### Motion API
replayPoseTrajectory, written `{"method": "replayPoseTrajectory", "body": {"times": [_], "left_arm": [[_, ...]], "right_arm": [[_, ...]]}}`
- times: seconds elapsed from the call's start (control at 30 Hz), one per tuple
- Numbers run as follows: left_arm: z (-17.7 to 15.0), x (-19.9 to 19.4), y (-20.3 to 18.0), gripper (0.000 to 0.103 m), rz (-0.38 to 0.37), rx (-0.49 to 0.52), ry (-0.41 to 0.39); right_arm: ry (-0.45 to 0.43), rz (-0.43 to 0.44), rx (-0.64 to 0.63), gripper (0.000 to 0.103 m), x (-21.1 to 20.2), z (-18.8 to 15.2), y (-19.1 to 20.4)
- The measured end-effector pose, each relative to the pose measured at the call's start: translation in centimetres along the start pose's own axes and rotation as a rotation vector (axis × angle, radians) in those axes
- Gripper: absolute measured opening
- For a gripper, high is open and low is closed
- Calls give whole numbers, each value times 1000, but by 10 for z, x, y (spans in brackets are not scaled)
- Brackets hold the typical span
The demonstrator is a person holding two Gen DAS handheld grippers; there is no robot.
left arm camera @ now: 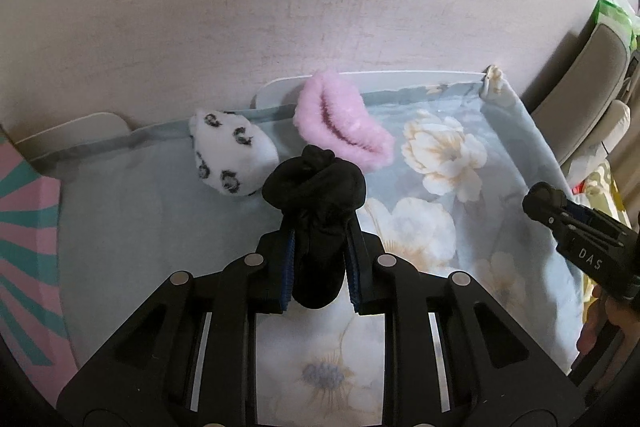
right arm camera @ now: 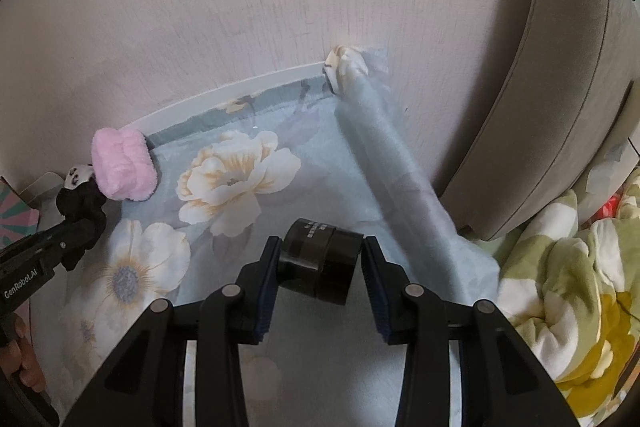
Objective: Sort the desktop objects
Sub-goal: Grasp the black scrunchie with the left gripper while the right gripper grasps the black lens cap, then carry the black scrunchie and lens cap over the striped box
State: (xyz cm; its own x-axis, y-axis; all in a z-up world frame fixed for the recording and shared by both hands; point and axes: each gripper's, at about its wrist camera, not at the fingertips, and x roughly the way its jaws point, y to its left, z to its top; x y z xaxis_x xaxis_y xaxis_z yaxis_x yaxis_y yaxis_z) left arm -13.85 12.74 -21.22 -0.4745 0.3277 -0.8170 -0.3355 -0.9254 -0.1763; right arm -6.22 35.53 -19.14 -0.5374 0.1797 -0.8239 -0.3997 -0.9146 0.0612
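Two grips are live at once, so I take them in turn. My left gripper [left arm camera: 320, 247] is clenched on a black sock [left arm camera: 316, 211], bunched into a knot above the pads with its tail hanging down between the fingers, clear of the floral cloth [left arm camera: 436, 239]. My right gripper [right arm camera: 320, 271] is clamped across a black tape roll [right arm camera: 320, 259], which sits tilted between the pads just over the same cloth. Beyond the sock, a white spotted sock [left arm camera: 232, 155] and a pink fluffy sock [left arm camera: 344, 123] lie side by side near the cloth's far edge, against the white tabletop [left arm camera: 360, 77] and the wall. I judge the step in hand to be carrying each piece to its own group. To do it well I would keep the squeeze steady, lift the sock high enough that its tail does not drag the other socks, and keep the tape roll level, since its tilt suggests it could pivot out of the pads.
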Motion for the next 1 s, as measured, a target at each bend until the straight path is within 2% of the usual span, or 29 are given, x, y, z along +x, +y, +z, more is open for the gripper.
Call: {"method": "replayPoseTrajectory", "body": {"times": [0.17,0.27,0.67,0.87,1.0], "left_arm": [[1,-32,8,19,-12,-30,-13],[5,-58,11,19,-13,-21,-20],[16,-171,50,19,10,-34,-140],[12,-217,86,19,75,-86,-181],[3,-243,115,19,154,-126,-195]], "right_arm": [[-17,21,-13,34,-24,6,10],[-26,44,-43,29,-39,13,21],[-68,197,-165,28,-96,34,69],[-101,296,-294,28,-128,50,125],[-116,387,-378,28,-142,59,170]]}}
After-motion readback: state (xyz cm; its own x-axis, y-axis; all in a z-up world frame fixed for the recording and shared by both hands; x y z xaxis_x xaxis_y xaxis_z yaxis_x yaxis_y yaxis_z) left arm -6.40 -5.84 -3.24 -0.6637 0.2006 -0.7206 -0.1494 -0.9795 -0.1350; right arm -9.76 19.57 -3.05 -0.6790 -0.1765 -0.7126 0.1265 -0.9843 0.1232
